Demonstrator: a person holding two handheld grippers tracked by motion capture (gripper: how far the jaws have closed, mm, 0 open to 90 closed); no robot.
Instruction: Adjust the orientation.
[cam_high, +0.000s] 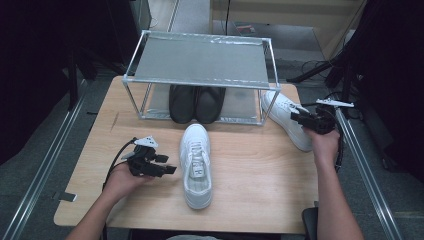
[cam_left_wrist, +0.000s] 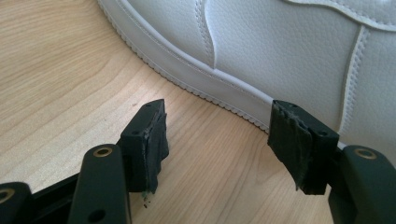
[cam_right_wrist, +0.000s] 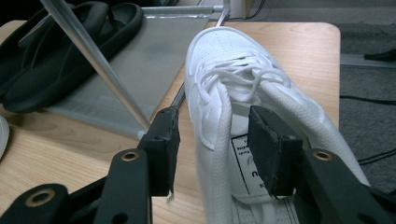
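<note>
Two white sneakers lie on the wooden table (cam_high: 250, 170). One sneaker (cam_high: 196, 165) sits in the middle with its toe toward me. My left gripper (cam_high: 169, 166) rests on the table just left of it, open, with nothing between its jaws. In the left gripper view, that sneaker's side (cam_left_wrist: 280, 46) lies just beyond the left gripper (cam_left_wrist: 217, 135). The second sneaker (cam_high: 282, 112) lies at the right, by the rack's corner. My right gripper (cam_high: 298, 116) stands open astride its collar wall (cam_right_wrist: 219, 121), one jaw outside the shoe and the other inside the opening, with a small gap at the outer pad.
A metal-framed rack (cam_high: 200, 60) with a grey top shelf stands at the back of the table. A pair of black shoes (cam_high: 196, 102) sits on its lower shelf, and also appears in the right gripper view (cam_right_wrist: 60, 42). A rack leg (cam_right_wrist: 98, 70) runs close to the right gripper's left jaw.
</note>
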